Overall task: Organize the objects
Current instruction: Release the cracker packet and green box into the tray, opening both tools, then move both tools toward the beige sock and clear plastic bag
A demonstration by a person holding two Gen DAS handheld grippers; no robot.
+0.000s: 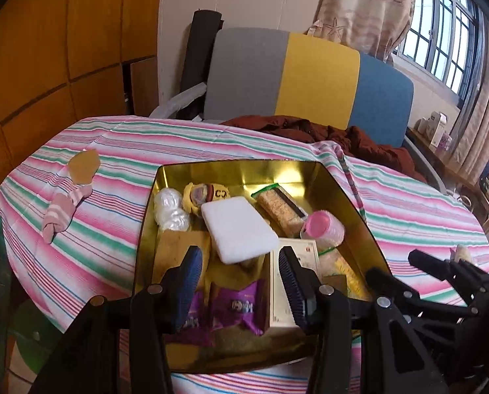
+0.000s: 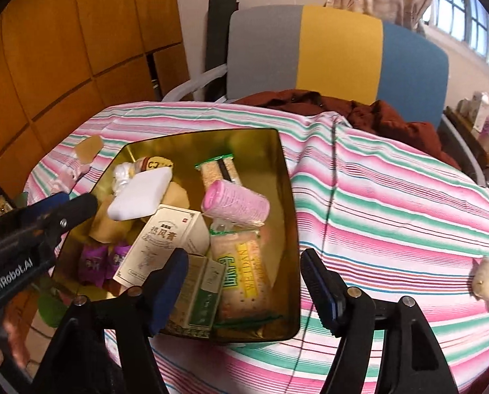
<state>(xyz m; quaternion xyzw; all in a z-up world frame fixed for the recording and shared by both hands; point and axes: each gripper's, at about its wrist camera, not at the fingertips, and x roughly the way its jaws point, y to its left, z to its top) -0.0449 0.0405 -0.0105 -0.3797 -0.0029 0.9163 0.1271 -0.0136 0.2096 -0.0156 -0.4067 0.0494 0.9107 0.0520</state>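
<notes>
A gold tin (image 1: 165,177) (image 2: 287,170) sits on the striped tablecloth (image 2: 392,197). It holds a white sponge (image 1: 238,229) (image 2: 142,193), a pink roll (image 1: 323,226) (image 2: 238,203), a cream medicine box (image 2: 165,243), a green box (image 2: 201,295), a cracker packet (image 2: 244,272) and purple packets (image 1: 241,308). My left gripper (image 1: 239,259) hovers open over the tin's near half, nothing between its fingers. My right gripper (image 2: 243,262) stands open above the tin's near right corner, empty. A pink striped sock (image 1: 63,210) lies on the cloth left of the tin.
A brown card scrap (image 1: 83,165) lies beyond the sock. A small beige object (image 2: 484,279) rests on the cloth far right. A thin cable (image 2: 330,197) crosses the cloth beside the tin. Behind the table stand a grey, yellow and blue chair (image 1: 310,75) and a dark red garment (image 1: 359,141).
</notes>
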